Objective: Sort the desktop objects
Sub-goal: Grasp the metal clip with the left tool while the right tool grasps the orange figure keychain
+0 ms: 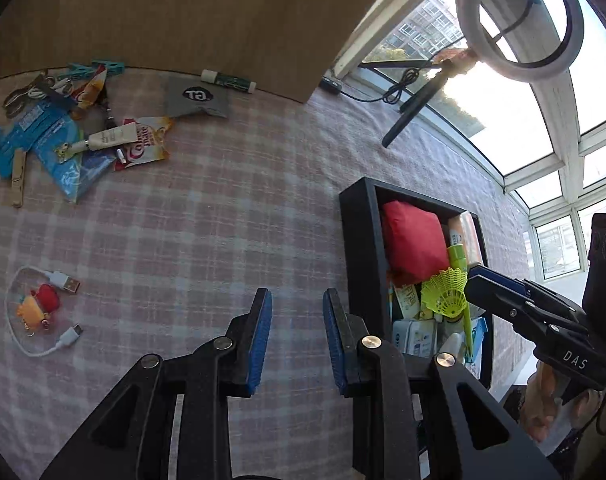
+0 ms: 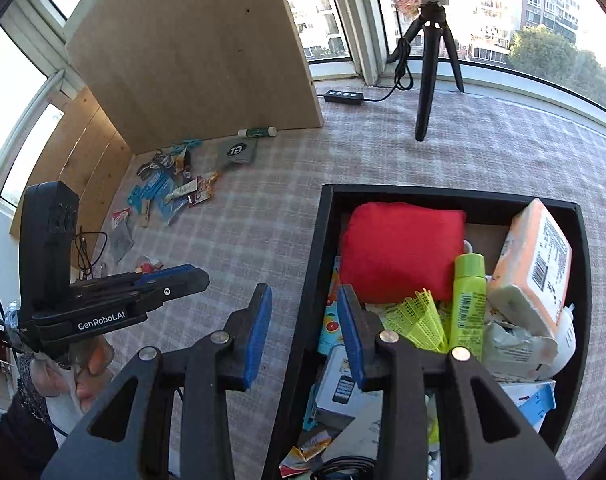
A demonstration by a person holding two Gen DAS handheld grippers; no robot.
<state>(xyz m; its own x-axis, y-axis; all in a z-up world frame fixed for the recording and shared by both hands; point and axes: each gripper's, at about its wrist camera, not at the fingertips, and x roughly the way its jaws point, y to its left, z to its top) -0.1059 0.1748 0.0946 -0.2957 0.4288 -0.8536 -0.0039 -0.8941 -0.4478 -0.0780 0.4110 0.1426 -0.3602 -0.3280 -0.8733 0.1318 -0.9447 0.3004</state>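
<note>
A black box point(image 2: 583, 248) on the checked cloth holds a red pouch point(image 2: 401, 246), a yellow-green shuttlecock point(image 2: 417, 320), a green tube point(image 2: 468, 300), an orange tissue pack point(image 2: 537, 264) and other items. My right gripper point(image 2: 305, 320) is open and empty, straddling the box's left wall. My left gripper point(image 1: 297, 322) is open and empty above the cloth, just left of the box point(image 1: 359, 248). A pile of loose packets, clips and a cream tube point(image 1: 111, 136) lies at the far left. A white USB cable with a red charm point(image 1: 43, 304) lies nearer.
A wooden board point(image 1: 183, 12) stands at the back. A ring light point(image 1: 519, 20) on a black tripod point(image 2: 431, 68) stands at the back right by the window, with a cable and switch point(image 2: 345, 97). A grey patch point(image 1: 197, 98) and glue stick point(image 1: 227, 80) lie by the board.
</note>
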